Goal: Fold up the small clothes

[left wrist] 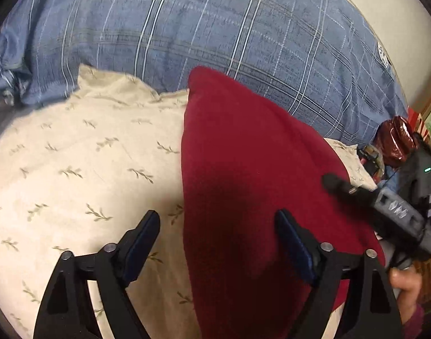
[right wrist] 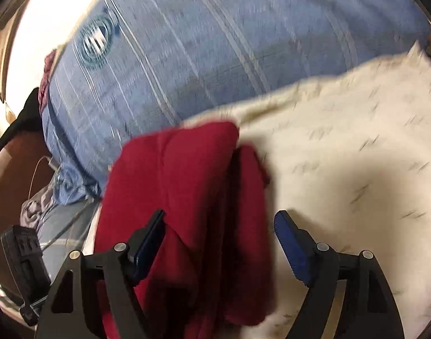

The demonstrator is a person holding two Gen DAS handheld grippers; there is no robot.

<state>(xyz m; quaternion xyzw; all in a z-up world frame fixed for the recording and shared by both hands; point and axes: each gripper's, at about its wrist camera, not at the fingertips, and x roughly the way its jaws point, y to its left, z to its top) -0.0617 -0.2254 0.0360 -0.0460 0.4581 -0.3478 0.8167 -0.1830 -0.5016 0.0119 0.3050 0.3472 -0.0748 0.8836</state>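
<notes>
On the cream sheet (left wrist: 74,169) lies the red cloth (left wrist: 243,169), folded into a long narrow shape, its far end near the blue plaid cover (left wrist: 215,34). We judge it light, soft and limp, probably fleecy enough to grip without slipping; it should sag if lifted by one point. Best hold: near-end corners or the layered edge, all plies pinched together. Left gripper (left wrist: 218,243) jaws stand wide open, empty, straddling the cloth's left edge. Right gripper (right wrist: 219,243) jaws are also open, gripping nothing, its left finger over the cloth. Right-wrist view blurred; fold layers are visible there.
</notes>
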